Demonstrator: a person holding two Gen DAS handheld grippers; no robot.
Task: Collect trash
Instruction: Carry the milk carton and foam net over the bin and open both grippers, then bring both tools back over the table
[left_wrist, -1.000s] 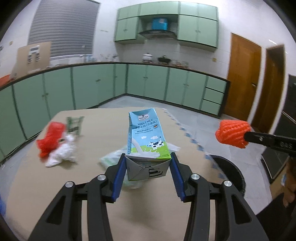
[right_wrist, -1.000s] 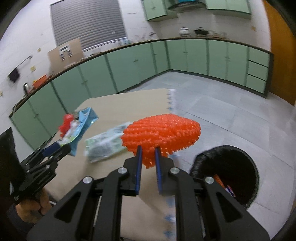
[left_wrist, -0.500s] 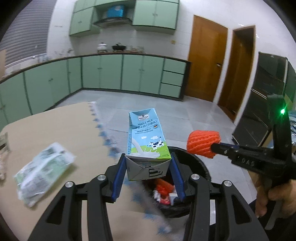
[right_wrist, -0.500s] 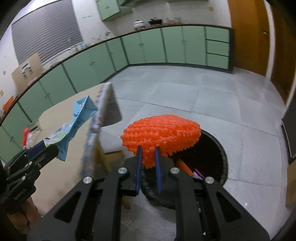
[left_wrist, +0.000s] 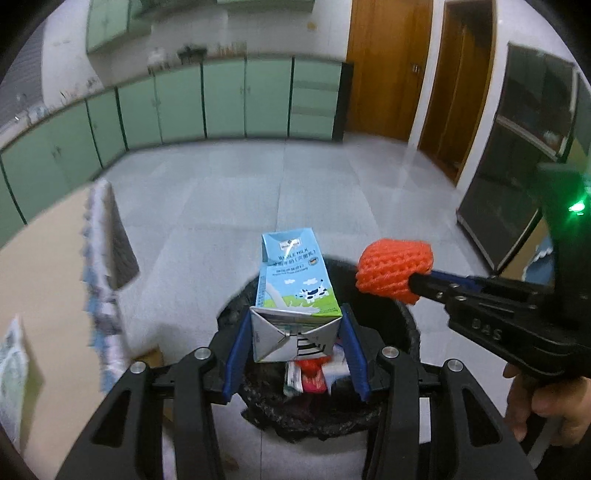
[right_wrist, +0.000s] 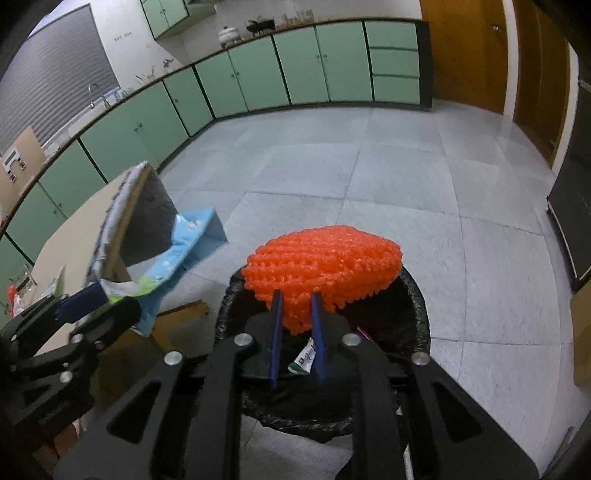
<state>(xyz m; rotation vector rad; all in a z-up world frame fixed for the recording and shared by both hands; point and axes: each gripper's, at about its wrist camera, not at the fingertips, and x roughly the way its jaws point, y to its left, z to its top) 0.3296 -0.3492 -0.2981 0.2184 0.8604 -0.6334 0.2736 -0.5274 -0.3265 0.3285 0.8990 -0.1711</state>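
a: what can you read on it?

b: "whole milk" in white on the blue face of the milk carton (left_wrist: 295, 291), with a small cow on green grass below; chinese characters beside it i can't make out. the other gripper's black body says "das".

a: how are you holding things?

b: my left gripper (left_wrist: 294, 341) has its blue fingers (left_wrist: 234, 354) pressed on the carton's folded silver base, one each side. my right gripper (right_wrist: 297, 330) has just been loosening, yet the orange foam net (right_wrist: 325, 269) is still pinched between its fingers (right_wrist: 276, 332).

a: what differs from a second ago?

b: then both were over the tan worktop (left_wrist: 44, 295). now both hang above the bin (left_wrist: 406, 328), round, lined with a crinkled black bag, wrappers inside. the worktop's edge is off to the left.

a: textures?

b: the net is a knobbly soft mesh, egg-shaped; the carton is a smooth, glossy box.
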